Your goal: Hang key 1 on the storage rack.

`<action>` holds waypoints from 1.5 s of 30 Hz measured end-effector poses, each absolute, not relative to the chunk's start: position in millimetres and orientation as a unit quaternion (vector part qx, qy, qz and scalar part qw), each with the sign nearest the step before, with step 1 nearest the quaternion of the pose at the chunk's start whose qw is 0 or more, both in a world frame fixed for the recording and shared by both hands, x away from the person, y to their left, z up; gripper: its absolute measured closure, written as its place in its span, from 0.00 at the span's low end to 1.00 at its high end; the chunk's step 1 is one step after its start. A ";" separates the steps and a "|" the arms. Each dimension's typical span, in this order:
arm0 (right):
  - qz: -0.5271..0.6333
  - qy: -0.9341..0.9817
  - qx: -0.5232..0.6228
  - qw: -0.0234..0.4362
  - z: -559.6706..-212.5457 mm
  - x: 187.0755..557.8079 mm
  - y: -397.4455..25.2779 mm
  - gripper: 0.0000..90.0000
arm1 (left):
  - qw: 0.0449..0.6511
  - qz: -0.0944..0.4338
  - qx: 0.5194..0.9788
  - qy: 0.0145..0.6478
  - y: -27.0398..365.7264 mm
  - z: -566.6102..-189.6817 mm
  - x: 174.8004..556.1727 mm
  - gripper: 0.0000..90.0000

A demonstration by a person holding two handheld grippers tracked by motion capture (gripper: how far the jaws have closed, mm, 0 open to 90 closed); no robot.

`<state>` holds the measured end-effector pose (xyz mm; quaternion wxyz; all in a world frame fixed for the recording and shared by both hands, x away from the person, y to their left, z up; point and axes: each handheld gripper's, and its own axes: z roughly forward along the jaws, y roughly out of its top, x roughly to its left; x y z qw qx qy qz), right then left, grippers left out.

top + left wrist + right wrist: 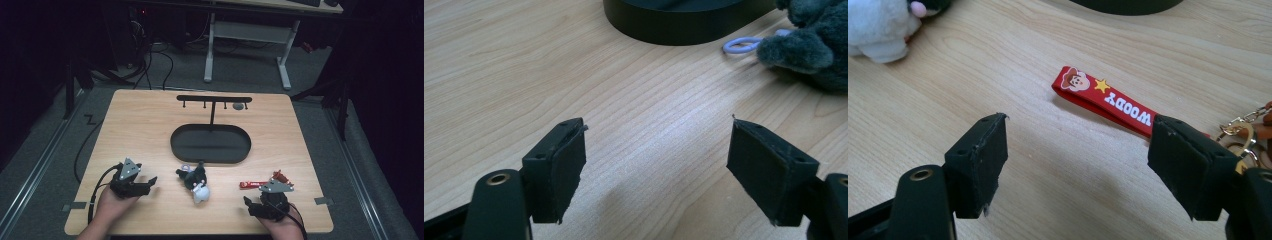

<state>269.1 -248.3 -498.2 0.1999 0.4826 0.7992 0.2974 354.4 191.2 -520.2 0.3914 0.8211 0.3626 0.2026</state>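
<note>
A black and white plush toy [195, 183] with a lilac ring [741, 45] lies on the wooden table [140, 125], just in front of a black oval tray [210, 143]. My left gripper [148, 183] rests open at the front left, its jaws empty and aimed toward the plush [811, 42]. At the front right, my right gripper [251, 206] is open too, with nothing held. A red "WOODY" keychain strap [1105, 100] with a gold clasp [1243, 132] lies just ahead of its right jaw. In the high view the strap [254, 184] sits beside the gripper.
A black T-shaped hook stand [214, 100] rises from the tray's far side, with a small grey object [239, 106] by its right end. The plush's white part [878, 27] shows at the top left of the right gripper view. White desk legs [210, 50] stand beyond the table.
</note>
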 end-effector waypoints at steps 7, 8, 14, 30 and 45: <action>0.278 0.805 0.488 0.193 -496.8 274.2 -256.7 0.31 | 0.392 0.202 0.824 0.356 190.3 -520.0 355.5 0.26; 0.279 0.804 0.490 0.189 -496.5 275.1 -258.4 0.31 | 0.394 0.200 0.825 0.352 190.2 -519.8 355.1 0.26; 0.251 0.812 0.497 0.175 -492.3 278.6 -262.8 0.32 | 0.400 0.199 0.826 0.344 187.9 -518.5 354.8 0.26; 0.192 0.838 0.485 0.162 -474.4 275.3 -269.7 0.38 | 0.406 0.197 0.827 0.335 186.0 -516.0 355.2 0.26; 0.156 0.845 0.487 0.156 -464.1 273.0 -296.1 0.41 | 0.401 0.191 0.834 0.329 186.5 -518.1 350.6 0.26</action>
